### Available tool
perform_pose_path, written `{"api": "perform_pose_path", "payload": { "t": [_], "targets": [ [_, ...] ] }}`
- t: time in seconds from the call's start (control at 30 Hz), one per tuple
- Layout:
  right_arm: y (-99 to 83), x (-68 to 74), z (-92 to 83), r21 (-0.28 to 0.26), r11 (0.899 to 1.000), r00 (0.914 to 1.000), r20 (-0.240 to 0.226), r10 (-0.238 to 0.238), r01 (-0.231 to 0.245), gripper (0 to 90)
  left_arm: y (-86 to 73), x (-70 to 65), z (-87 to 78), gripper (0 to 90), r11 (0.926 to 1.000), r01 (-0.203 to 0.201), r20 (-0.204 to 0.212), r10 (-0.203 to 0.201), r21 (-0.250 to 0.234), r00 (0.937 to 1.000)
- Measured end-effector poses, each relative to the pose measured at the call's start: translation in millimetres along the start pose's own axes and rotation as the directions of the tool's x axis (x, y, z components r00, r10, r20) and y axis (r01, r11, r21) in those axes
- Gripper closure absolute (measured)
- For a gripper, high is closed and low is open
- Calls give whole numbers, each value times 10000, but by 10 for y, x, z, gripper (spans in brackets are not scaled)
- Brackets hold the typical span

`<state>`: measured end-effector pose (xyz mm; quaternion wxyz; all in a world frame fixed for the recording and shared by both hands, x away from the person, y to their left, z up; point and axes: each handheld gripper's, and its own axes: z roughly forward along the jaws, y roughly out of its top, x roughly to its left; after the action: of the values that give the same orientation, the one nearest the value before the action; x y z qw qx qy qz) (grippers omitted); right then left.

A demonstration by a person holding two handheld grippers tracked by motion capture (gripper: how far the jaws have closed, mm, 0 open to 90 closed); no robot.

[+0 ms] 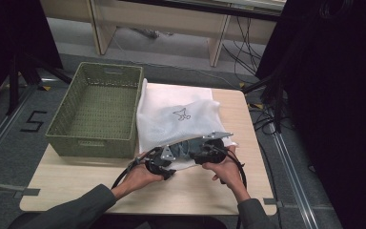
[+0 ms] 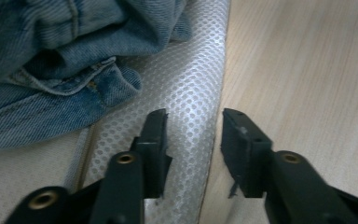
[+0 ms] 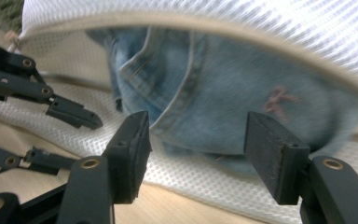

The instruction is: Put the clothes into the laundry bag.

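A green woven basket (image 1: 95, 112) sits at the counter's (image 1: 209, 191) ten o'clock corner, its long axis running from six to twelve o'clock and its right wall touching a white mesh bag (image 1: 176, 117). The bag lies flat at the counter's centre, its long axis also running from six to twelve, its open mouth at the six o'clock end facing the person. Bare wood stays free along the near edge and in a strip at three o'clock.

The left tool (image 1: 159, 162) sits at the bag's seven o'clock corner, with the left hand (image 1: 140, 176) behind it. The left gripper view shows its jaws partly open, holding nothing and straddling the bag's rounded edge (image 2: 193, 93), with blue jeans (image 2: 51, 60) inside at ten o'clock and bare wood at two o'clock.

The right tool (image 1: 209, 149) meets the bag's five o'clock corner, held by the right hand (image 1: 226, 169). Its own view shows the jaws wide open and empty, aimed into the mouth at the jeans (image 3: 214, 98), below the bag's upper edge (image 3: 191, 23); the left tool (image 3: 63, 128) enters at nine o'clock.
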<state>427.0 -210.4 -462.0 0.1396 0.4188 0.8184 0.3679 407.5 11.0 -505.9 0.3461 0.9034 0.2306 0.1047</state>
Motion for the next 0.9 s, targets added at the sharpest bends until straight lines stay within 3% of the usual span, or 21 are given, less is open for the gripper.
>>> {"api": "perform_pose_path", "payload": {
  "t": [0.03, 0.07, 0.1, 0.13, 0.17, 0.2, 0.23, 0.27, 0.3, 0.33, 0.43, 0.47, 0.53, 0.6, 0.7, 0.73, 0.77, 0.8, 0.83, 0.87, 0.9],
  "targets": [
    [-2, 16, -1, 237, 9997, 9999, -121, 88, -85, 418, -7, 37, -22, 643, 9994, -215, 83, 213, 257, 9997],
    [-17, 41, 25, 507, 9987, 9997, -232, 39, -27, 418, -17, 20, -3, 685, 9997, 223, 92, -223, -71, 9997],
    [-27, 54, 49, 510, 9987, 9996, -276, -9, 24, 418, -25, 21, -6, 726, 9997, 227, 46, -226, -132, 9997],
    [-37, 79, 87, 456, 9990, 9994, -345, -17, 33, 418, -28, 37, -22, 774, 10000, -30, 121, 29, 32, 9999],
    [-39, 112, 107, 594, 9982, 9988, -491, 77, -47, 418, -34, 16, -13, 803, 9996, 263, 195, -260, -127, 9995],
    [-45, 136, 138, 675, 9976, 9986, -526, -110, 145, 418, -38, 9, -11, 830, 9995, 271, 233, -267, -187, 9994],
    [-48, 168, 163, 688, 9976, 9982, -598, -34, 76, 416, -43, -6, -24, 839, 9997, 217, 396, -213, -91, 9990],
    [-56, 208, 217, 790, 9959, 9975, -588, -386, 432, 405, -41, 13, -48, 847, 9995, -257, 493, 247, 196, 9985],
    [-52, 247, 239, 882, 9958, 9977, -657, -167, 225, 402, -47, -7, -51, 852, 9995, -255, 581, 243, 195, 9980],
    [-52, 264, 286, 882, 9951, 9978, -530, -397, 443, 411, -49, -23, -57, 854, 9993, -315, 610, 300, 225, 9977],
    [-13, 287, 375, 1162, 9927, 9994, 82, -327, 315, 596, -50, -70, -62, 859, 9977, -657, 534, 646, 181, 9965],
    [7, 292, 411, 1027, 9945, 9991, 332, -245, 210, 674, -52, -66, -60, 859, 9980, -618, 574, 607, 167, 9965],
    [74, 263, 502, 721, 9959, 9948, 814, -613, 555, 735, -55, -67, -61, 860, 9983, -560, 612, 549, 172, 9966],
    [123, 253, 583, 524, 9977, 9933, 1050, -472, 419, 745, -49, -68, -65, 861, 9969, -763, 581, 750, 204, 9955],
    [216, 201, 723, 126, 9998, 9894, 1444, -154, 137, 751, -50, -81, -65, 863, 9979, -600, 676, 582, 249, 9960],
    [246, 168, 770, 24, 10000, 9878, 1559, -20, 17, 752, -46, -77, -71, 864, 9957, -880, 660, 860, 276, 9941],
    [276, 116, 816, -194, 9997, 9862, 1642, 209, -179, 752, -48, -82, -71, 864, 9959, -872, 693, 852, 259, 9939],
    [288, 72, 843, -397, 9992, 9841, 1775, 88, -18, 751, -45, -83, -76, 865, 9955, -905, 695, 883, 288, 9937],
    [300, 58, 850, -317, 9990, 9827, 1816, 355, -302, 748, -48, -91, -75, 864, 9967, -751, 749, 727, 294, 9945],
    [310, -3, 870, -458, 9988, 9831, 1813, 265, -185, 740, -46, -86, -74, 864, 9966, -761, 833, 733, 314, 9938],
    [320, -24, 865, -525, 9978, 9853, 1637, 483, -402, 731, -42, -86, -70, 864, 9966, -783, 876, 758, 250, 9933]
  ]
}}
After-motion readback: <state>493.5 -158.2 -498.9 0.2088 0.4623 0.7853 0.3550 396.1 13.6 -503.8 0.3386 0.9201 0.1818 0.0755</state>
